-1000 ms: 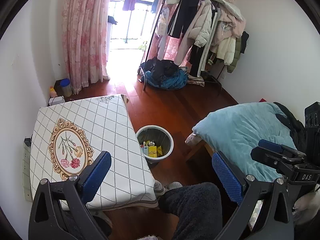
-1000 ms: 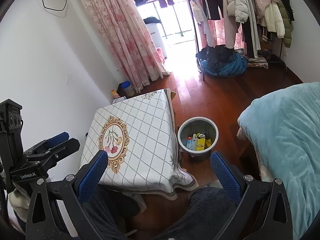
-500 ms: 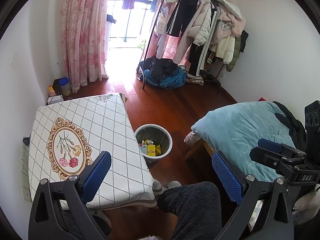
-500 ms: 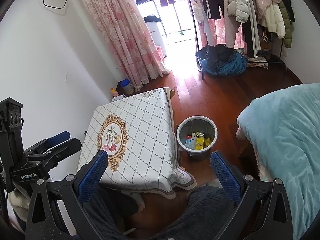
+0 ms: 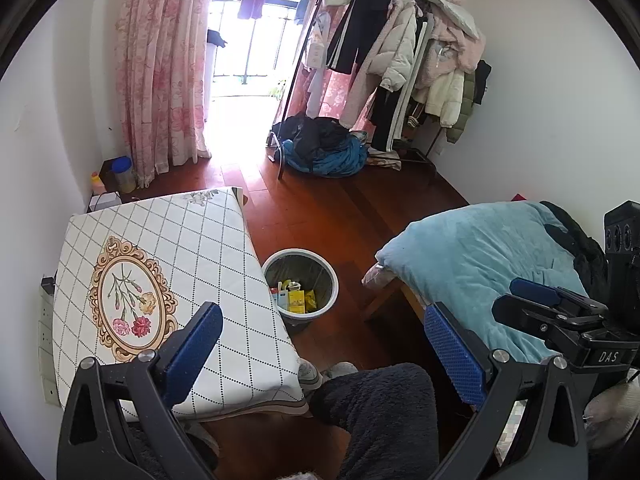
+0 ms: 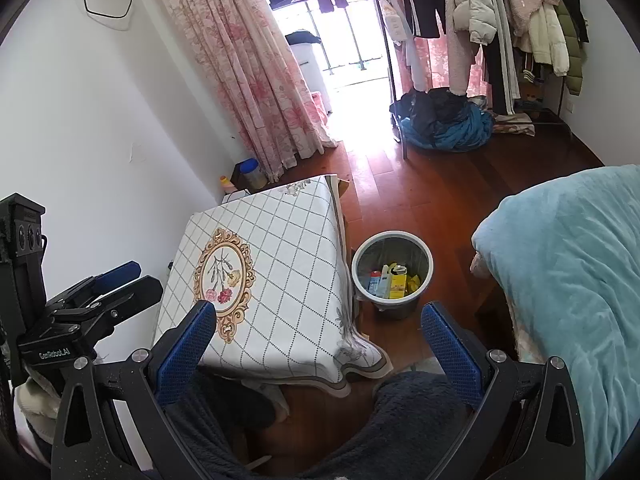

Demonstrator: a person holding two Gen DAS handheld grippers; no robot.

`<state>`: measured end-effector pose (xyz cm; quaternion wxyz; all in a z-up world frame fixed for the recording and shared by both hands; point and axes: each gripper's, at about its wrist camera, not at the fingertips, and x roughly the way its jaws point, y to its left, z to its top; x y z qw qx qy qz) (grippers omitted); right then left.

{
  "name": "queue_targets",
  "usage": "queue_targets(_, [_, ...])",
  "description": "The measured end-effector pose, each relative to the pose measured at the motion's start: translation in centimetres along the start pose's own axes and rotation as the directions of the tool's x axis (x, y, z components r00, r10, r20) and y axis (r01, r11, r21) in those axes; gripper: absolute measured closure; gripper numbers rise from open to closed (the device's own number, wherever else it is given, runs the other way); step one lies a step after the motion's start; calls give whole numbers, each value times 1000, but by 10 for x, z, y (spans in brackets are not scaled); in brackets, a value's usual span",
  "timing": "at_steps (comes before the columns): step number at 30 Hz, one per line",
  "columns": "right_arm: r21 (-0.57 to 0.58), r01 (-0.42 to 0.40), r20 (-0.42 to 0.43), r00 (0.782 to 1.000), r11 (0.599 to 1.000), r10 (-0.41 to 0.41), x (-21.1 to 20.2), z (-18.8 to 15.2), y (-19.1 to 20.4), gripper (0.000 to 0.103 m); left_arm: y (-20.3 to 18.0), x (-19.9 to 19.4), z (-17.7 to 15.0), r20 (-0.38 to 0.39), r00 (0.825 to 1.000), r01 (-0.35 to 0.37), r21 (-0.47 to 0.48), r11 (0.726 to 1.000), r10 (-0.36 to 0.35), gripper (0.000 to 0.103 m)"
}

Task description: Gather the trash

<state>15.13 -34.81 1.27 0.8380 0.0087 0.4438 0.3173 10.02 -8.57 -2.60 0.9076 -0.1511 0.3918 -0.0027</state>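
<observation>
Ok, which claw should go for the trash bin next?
Right, though narrowly. Both are open and empty, but the right claw sees the whole trash bin clear of the table, while from the left claw the table edge covers part of its rim.

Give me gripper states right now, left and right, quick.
Left gripper: open, jaws wide apart, holding nothing.
Right gripper: open, jaws wide apart, holding nothing.
</observation>
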Motion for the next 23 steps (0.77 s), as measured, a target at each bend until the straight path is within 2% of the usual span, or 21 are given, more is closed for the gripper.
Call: queue_targets(23, [5, 11, 2, 1000, 1000, -11, -4, 1, -4, 0, -2, -2, 3, 4, 999, 33, 7, 999, -33, 0])
